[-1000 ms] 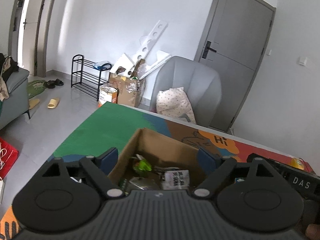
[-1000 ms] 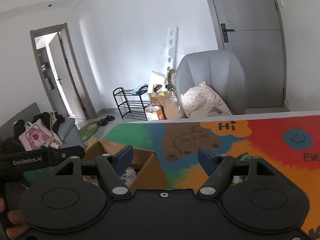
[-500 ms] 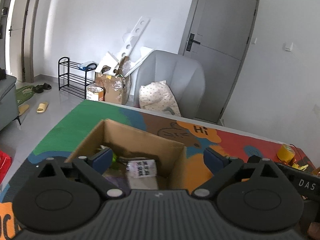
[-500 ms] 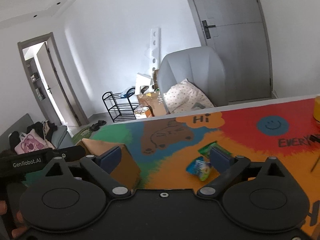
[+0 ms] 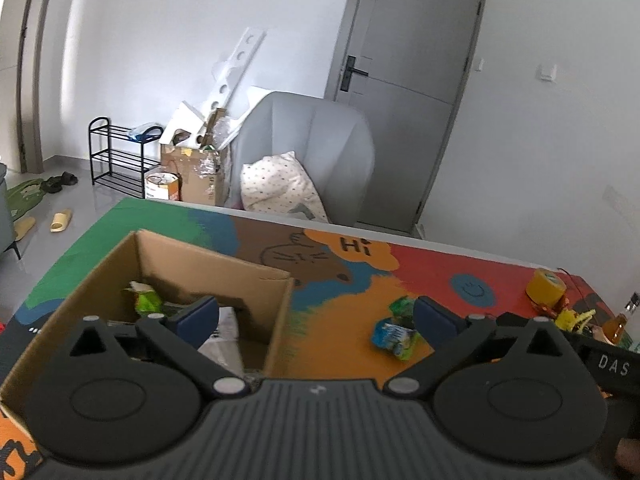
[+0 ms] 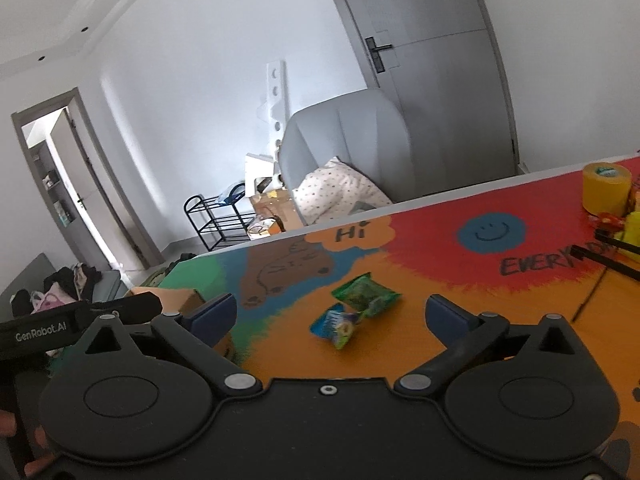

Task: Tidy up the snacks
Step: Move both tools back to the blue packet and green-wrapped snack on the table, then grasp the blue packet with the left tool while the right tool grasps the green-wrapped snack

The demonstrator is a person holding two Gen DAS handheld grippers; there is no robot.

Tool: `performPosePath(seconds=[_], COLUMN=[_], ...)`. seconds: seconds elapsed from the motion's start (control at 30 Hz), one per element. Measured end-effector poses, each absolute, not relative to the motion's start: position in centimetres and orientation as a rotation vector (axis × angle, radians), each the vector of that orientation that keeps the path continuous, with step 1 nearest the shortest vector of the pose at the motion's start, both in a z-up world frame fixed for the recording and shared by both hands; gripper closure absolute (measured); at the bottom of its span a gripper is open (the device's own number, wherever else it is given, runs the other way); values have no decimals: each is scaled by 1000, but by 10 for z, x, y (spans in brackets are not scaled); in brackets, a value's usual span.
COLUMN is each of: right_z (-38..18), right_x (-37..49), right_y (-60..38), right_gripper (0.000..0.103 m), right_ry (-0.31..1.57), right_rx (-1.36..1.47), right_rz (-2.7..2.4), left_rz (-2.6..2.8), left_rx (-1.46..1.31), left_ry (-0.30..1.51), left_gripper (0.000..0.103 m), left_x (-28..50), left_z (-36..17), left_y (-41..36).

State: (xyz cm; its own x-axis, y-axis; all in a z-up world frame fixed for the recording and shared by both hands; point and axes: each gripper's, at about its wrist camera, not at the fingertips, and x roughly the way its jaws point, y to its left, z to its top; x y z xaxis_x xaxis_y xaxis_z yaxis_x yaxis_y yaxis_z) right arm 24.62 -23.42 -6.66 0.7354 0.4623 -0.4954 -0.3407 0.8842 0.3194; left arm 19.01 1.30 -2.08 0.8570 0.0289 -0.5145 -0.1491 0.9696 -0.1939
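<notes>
A brown cardboard box [image 5: 216,268] stands on the colourful table mat at the left, with several snack packets [image 5: 146,302] inside. Two more packets lie on the orange part of the mat: a green one [image 6: 366,294] and a blue-green one [image 6: 336,326], also seen as the green packet [image 5: 402,306] and the blue-green packet [image 5: 394,338]. My left gripper [image 5: 316,318] hangs over the box's right wall, jaws opening wide, nothing between them. My right gripper [image 6: 330,314] is just short of the two packets, jaws opening wide, empty. The box corner [image 6: 176,294] shows at its left.
A yellow tape roll [image 6: 606,188] and small yellow and red items sit at the table's far right, beside black cables [image 6: 616,256]. Behind the table stand a grey armchair [image 5: 316,148] with a pillow, cardboard boxes, a black shoe rack [image 5: 120,156] and a grey door.
Both grippers swung right, away from the box toward the mat's orange part, and their jaws spread wider. The two loose packets came into both views.
</notes>
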Motion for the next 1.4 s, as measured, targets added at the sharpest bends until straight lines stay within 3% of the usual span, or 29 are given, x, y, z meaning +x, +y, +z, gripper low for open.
performPosePath(seconds=[0.33, 0.87, 1.4], right_z=[-74, -90, -101], right_x=[256, 282, 314], right_y=[-261, -284, -286], right_gripper=[2, 18, 19], right_ry=[604, 653, 695], right_rx=[236, 269, 269], right_rz=[434, 441, 456], left_rz=[61, 28, 58], left_rx=[-214, -221, -229], left_ry=[536, 601, 676], left_gripper=[2, 13, 20], left_x=[203, 247, 292], left_z=[-25, -52, -86], left_y=[-15, -50, -63])
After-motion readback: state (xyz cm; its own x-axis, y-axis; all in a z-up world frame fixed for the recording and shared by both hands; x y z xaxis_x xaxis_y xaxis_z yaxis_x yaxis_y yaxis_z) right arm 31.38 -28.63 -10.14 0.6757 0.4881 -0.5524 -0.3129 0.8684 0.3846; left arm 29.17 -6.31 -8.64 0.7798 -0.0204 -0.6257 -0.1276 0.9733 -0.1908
